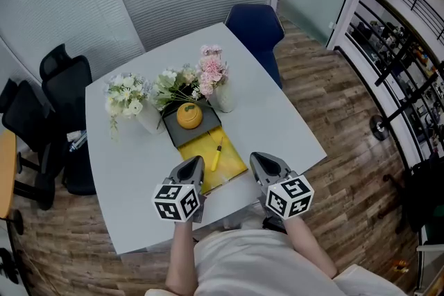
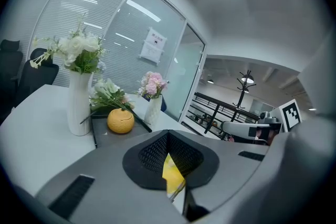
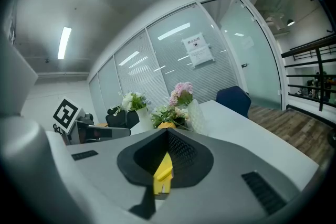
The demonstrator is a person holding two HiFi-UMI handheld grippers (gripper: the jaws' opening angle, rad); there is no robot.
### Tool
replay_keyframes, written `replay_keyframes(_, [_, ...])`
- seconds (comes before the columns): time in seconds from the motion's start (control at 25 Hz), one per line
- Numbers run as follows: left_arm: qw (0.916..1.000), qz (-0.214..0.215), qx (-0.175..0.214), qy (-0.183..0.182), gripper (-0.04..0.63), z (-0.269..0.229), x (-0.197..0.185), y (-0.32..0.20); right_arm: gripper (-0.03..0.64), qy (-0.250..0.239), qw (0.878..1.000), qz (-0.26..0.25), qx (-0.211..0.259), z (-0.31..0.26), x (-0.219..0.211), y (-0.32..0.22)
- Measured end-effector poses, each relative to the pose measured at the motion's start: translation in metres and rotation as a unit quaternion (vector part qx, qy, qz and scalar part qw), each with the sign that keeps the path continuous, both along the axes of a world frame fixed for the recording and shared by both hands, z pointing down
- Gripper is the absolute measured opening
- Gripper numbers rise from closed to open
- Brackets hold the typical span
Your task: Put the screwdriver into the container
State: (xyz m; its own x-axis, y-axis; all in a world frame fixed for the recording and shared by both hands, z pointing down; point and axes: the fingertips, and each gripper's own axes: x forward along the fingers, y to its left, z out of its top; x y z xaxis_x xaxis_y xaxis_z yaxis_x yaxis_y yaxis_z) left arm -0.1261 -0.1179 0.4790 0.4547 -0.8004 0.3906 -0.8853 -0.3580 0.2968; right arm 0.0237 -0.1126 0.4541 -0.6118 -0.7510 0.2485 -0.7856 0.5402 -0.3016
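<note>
On the table [image 1: 277, 114], screwdriver [image 1: 216, 155] lies untouched between left gripper [image 1: 197, 163] and right gripper [image 1: 256, 159]

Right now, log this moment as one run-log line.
stage: before pickup; screwdriver: lying on yellow mat; orange pot: on grey tray; left hand-held gripper: shut, empty; right hand-held gripper: shut, empty

yellow screwdriver [image 1: 217, 154], yellow container [image 1: 233, 164]
</note>
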Motion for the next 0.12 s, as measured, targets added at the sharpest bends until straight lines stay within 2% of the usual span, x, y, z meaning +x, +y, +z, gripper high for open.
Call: replay_keyframes(0.12, [1.0,0.0,-0.001,0.0,0.006,0.0001,-0.0012,0.0004,0.014,0.0,1.0,0.001,-0.001,0.0003,0.0002,0.0012])
